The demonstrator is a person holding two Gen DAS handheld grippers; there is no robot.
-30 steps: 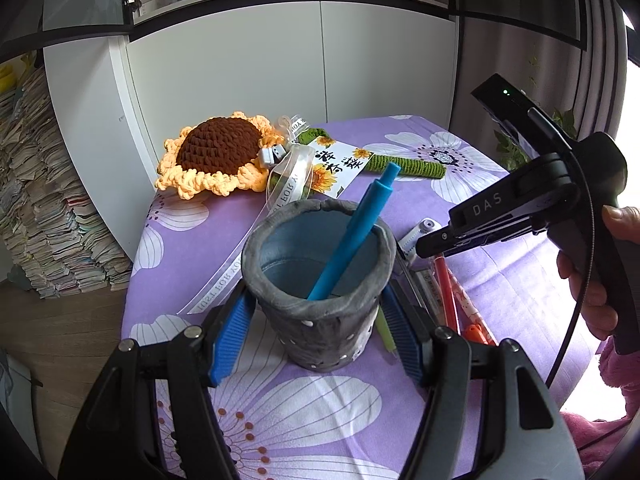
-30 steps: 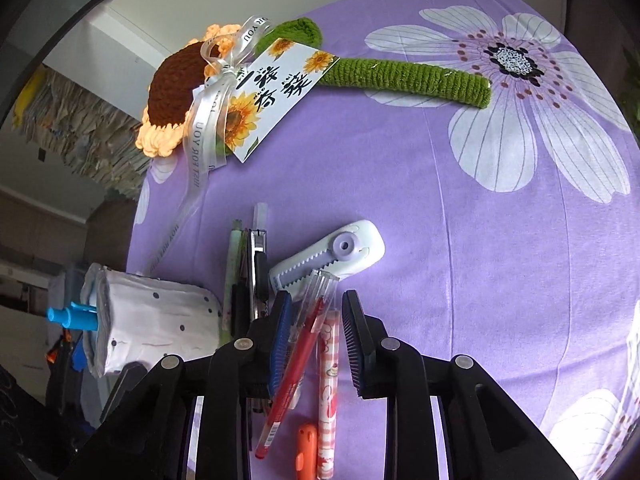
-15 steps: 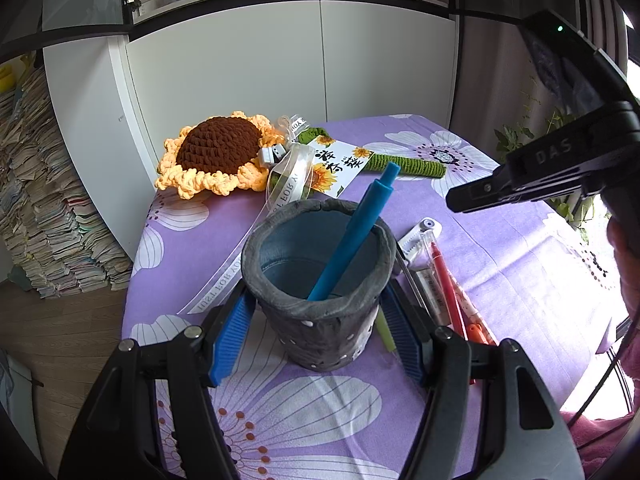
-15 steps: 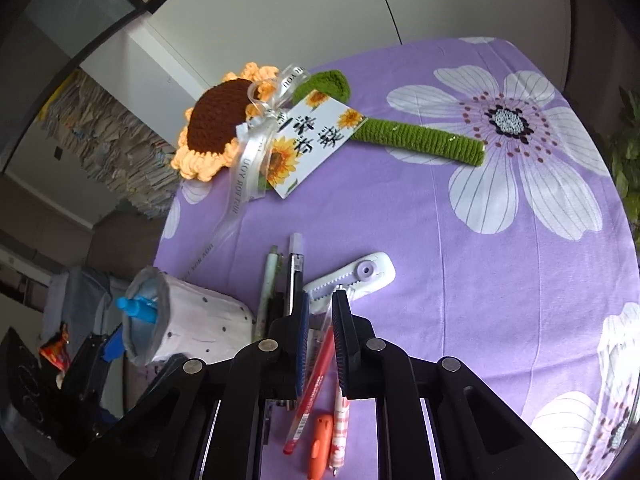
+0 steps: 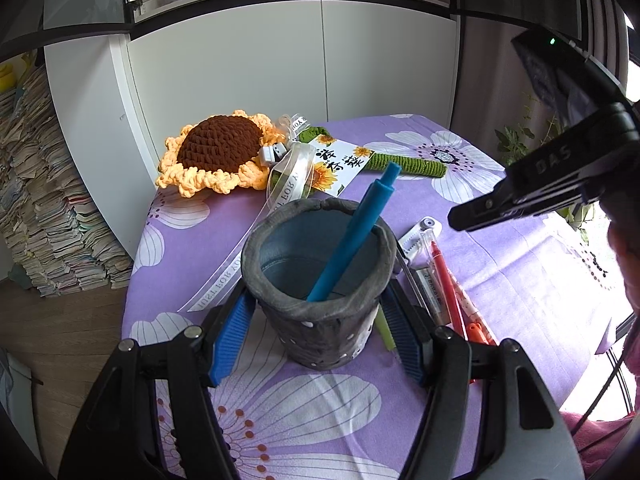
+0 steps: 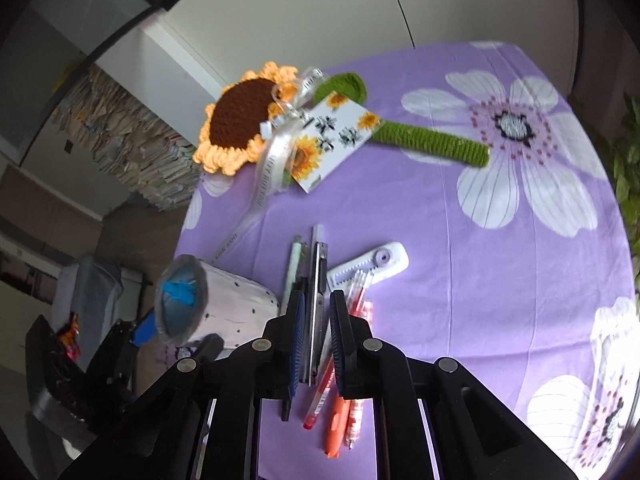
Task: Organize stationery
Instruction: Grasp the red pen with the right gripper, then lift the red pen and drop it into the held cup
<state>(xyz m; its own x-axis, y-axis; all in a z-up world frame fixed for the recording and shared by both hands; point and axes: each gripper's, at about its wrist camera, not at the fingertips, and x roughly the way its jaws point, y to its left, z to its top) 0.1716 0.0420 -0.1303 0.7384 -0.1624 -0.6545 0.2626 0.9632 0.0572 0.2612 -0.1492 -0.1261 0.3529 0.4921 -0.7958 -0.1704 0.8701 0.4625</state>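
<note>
The left tongs (image 5: 316,336) sit nearest, their blue pads pressed to either side of the grey pen cup (image 5: 318,284), which stands upright on the purple flowered tabletop (image 5: 280,408); the cup looks soft-walled, felt or fabric by its rolled rim, so I judge it light and apt to dent or tip under a hard squeeze, and best steadied low on its body as it is now; a blue pen (image 5: 352,232) leans inside it, its top well above the rim.

Just beside the cup lies the loose stationery; the right tongs (image 6: 316,338) are nearly closed, with a slim dark and silver utility knife (image 6: 318,280) running between the pads; whether the pads truly pinch it or only hover over it I cannot tell, since the wrist view is blurred and looks straight down on the pile; the knife should be stiff, smooth and a little heavier than the pens, so a grip near its middle would keep it from swinging.

Around it lie a red pen (image 6: 320,396), an orange pen (image 6: 338,420), a pale green pen (image 6: 294,268) and a white correction tape (image 6: 376,264); all light, rigid and slippery plastic, likely to roll.

Farther off rests a crocheted sunflower (image 6: 240,120) with a ribboned card (image 6: 332,136).
</note>
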